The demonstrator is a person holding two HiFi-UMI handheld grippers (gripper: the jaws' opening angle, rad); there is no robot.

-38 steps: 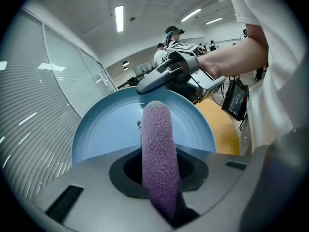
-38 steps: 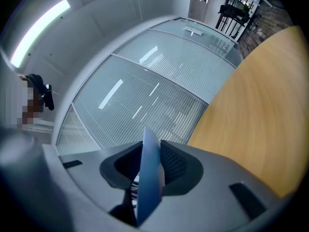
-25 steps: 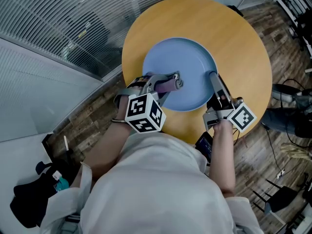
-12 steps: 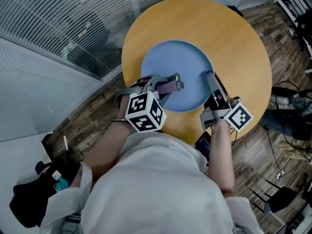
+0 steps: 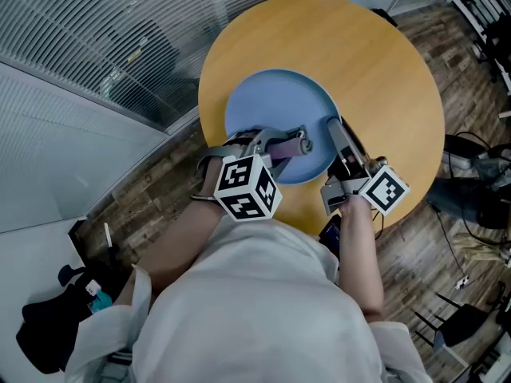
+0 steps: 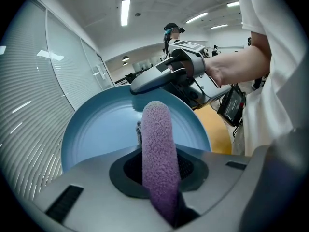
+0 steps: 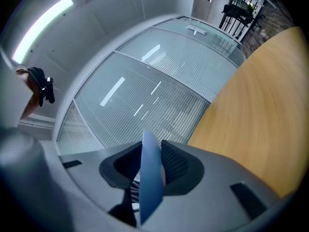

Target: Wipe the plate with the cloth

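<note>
A round blue plate [image 5: 271,106] lies on the round wooden table [image 5: 383,62]. My right gripper [image 5: 334,126] is shut on the plate's right rim; in the right gripper view the blue edge [image 7: 150,178] stands between the jaws. My left gripper [image 5: 299,142] is shut on a rolled purple cloth [image 5: 281,144] over the near part of the plate. In the left gripper view the cloth [image 6: 157,149] sticks out past the jaws against the plate's face [image 6: 101,129], with the right gripper [image 6: 159,79] beyond it.
The table's near edge is just behind both hands. A dark handheld device [image 5: 334,234] hangs below my right hand. A glass wall with blinds [image 5: 120,38] runs at the left. A black bag [image 5: 56,325] and cables [image 5: 471,158] lie on the wooden floor.
My left gripper has slid to the right with the cloth across the near part of the plate. The plate and the right gripper sit slightly further left.
</note>
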